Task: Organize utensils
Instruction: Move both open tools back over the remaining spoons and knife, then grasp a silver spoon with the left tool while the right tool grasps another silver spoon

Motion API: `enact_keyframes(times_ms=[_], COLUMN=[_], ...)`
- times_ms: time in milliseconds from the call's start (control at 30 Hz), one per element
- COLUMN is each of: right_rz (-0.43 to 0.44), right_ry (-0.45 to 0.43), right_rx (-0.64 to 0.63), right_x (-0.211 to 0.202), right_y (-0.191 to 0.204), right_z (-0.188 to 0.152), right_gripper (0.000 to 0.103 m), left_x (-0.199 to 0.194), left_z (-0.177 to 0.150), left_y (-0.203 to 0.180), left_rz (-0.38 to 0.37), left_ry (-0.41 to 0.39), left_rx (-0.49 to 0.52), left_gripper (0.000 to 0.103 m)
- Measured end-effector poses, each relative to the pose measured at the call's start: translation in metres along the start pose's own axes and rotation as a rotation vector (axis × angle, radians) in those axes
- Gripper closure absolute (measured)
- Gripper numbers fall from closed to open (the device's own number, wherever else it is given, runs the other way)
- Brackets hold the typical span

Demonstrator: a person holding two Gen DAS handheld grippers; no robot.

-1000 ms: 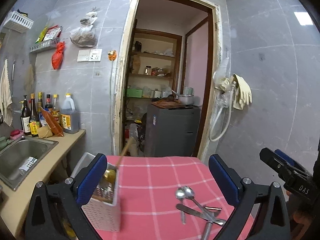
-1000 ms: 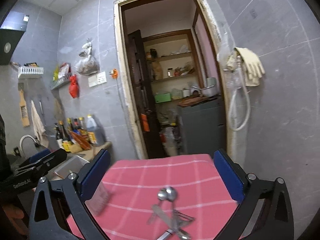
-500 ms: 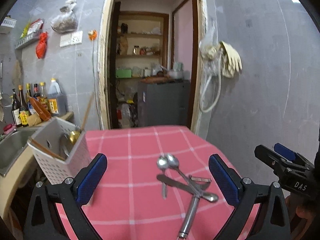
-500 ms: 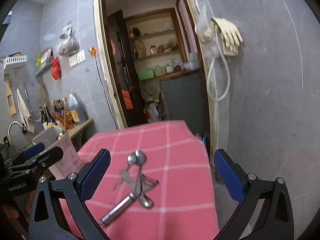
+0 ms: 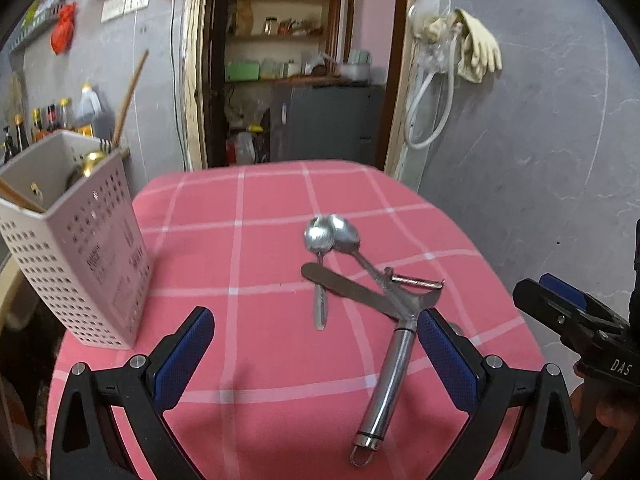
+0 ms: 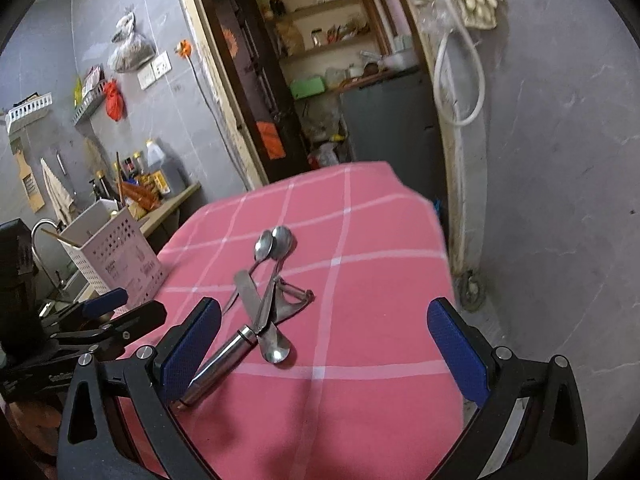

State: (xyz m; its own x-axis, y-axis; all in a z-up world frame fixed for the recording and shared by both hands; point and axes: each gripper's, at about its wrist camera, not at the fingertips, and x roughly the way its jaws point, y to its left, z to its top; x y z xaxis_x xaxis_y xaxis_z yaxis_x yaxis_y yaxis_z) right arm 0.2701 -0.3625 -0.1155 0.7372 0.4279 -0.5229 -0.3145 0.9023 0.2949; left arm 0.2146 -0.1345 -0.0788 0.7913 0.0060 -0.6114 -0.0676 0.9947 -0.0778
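Note:
A pile of metal utensils lies on the pink checked tablecloth (image 5: 260,248): two spoons (image 5: 319,238), a table knife (image 5: 348,288) and a steel-handled peeler (image 5: 390,376). The pile also shows in the right wrist view (image 6: 264,304). A white perforated utensil holder (image 5: 80,248) stands at the table's left edge with chopsticks and a gold spoon in it; it also shows in the right wrist view (image 6: 116,260). My left gripper (image 5: 316,356) is open and empty, above the table just short of the pile. My right gripper (image 6: 324,350) is open and empty, to the right of the pile.
A counter with a sink and sauce bottles (image 6: 148,176) runs along the left wall. An open doorway (image 5: 296,60) with shelves and a grey cabinet lies beyond the table. A hose and rubber gloves (image 5: 472,48) hang on the right wall.
Both grippers have tilted down and come closer to the table; the utensil pile and holder now sit larger and nearer in both views. Both stay open and empty.

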Motion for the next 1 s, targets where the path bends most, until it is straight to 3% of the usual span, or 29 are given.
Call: enact_keyframes(times_ms=[367, 767, 867, 1000], right_rz=[0.102, 0.194, 0.225, 0.255], right_ry=[0.134, 0.208, 0.237, 0.259], right_rx=[0.019, 0.012, 0.007, -0.033], right_x=[0.056, 0.114, 0.133, 0.155], right_y=[0.000, 0.003, 0.002, 0.006], right_z=[0.004, 0.026, 0.035, 0.046], right_gripper=[0.026, 0.027, 0.034, 0.045], left_x=[0.045, 0.100, 0.112, 0.127], left_z=[0.022, 0.046, 0.051, 0.055], left_y=[0.021, 0.041, 0.044, 0.048], left_rz=[-0.027, -0.058, -0.078, -0.109], left_ry=[0.060, 0.093, 0.096, 0.108], left_rx=[-0.100, -0.168, -0.183, -0.214], left_gripper=[0.002, 0.009, 0.010, 0.018])
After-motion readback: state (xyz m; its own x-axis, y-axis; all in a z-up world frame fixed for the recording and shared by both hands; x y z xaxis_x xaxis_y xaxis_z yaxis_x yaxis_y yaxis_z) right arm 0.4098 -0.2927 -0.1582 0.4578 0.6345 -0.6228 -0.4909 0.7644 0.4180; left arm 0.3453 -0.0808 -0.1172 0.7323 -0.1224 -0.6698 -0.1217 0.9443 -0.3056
